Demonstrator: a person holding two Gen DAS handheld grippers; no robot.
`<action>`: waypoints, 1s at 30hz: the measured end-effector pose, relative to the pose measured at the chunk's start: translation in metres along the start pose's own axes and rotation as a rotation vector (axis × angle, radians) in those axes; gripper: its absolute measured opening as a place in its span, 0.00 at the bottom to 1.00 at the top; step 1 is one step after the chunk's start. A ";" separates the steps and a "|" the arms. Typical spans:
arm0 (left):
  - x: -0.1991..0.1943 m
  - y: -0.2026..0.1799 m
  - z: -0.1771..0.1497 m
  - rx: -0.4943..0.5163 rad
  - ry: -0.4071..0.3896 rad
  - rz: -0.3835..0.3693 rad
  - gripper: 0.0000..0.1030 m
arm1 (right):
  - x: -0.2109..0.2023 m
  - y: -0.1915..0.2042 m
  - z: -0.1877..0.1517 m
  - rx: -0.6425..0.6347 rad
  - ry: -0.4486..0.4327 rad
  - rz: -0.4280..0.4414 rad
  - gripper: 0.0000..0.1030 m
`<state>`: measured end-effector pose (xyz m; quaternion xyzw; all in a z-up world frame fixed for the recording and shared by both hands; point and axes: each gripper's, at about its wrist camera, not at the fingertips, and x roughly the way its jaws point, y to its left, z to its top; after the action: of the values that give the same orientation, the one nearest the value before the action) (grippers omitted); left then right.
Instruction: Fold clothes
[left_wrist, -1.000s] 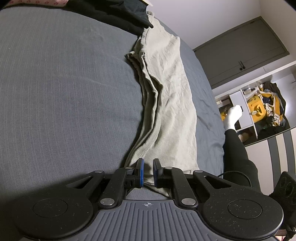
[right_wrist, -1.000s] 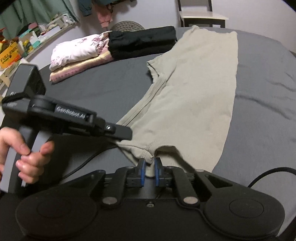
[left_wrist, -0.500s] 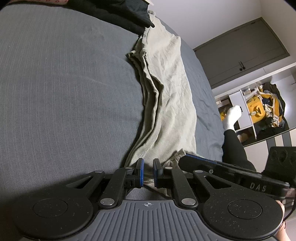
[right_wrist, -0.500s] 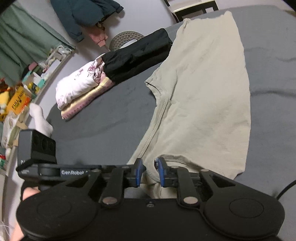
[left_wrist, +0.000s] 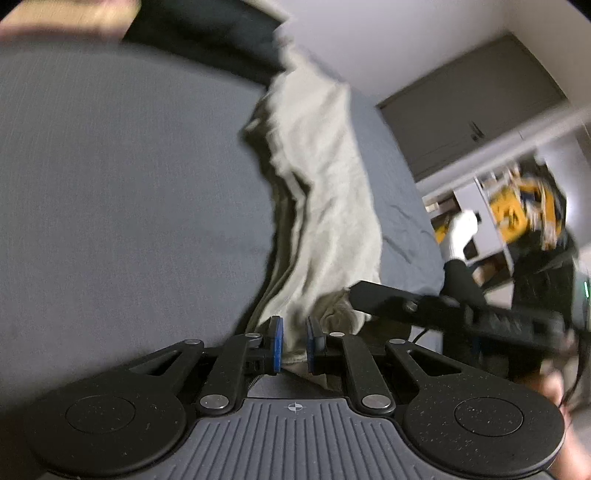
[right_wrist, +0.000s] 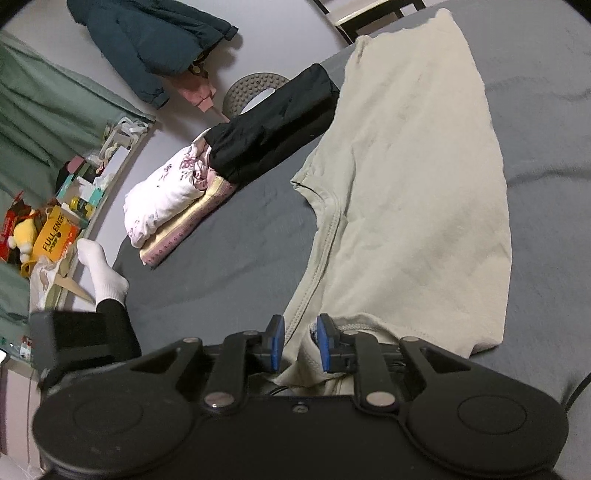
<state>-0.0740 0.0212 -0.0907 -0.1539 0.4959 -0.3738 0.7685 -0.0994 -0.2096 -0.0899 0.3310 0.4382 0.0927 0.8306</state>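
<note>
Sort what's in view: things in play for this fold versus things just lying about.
In play:
beige shirt
left tool
right tool
grey bed

Lying about:
black folded garment
floral folded pile
hanging jacket
shelf clutter

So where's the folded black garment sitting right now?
In the right wrist view the folded black garment lies at upper centre on the grey bed, touching the beige shirt on its right and the floral and pink folded pile on its left.

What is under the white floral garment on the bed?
The white floral garment lies on a folded pink striped piece, which rests on the grey bed. A black folded garment lies against the stack's far end. Anything else beneath the floral garment is covered.
</note>
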 end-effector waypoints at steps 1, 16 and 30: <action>-0.004 -0.010 -0.002 0.083 -0.015 0.018 0.10 | -0.001 -0.002 0.000 0.013 0.000 0.005 0.20; 0.024 -0.069 -0.013 0.546 -0.034 0.113 0.10 | -0.009 -0.018 -0.003 0.119 -0.012 0.080 0.21; 0.021 -0.078 -0.020 0.624 -0.067 0.108 0.11 | -0.010 -0.025 -0.008 0.176 -0.009 0.136 0.26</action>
<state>-0.1197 -0.0441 -0.0662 0.1037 0.3390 -0.4614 0.8133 -0.1155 -0.2300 -0.1022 0.4322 0.4173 0.1084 0.7920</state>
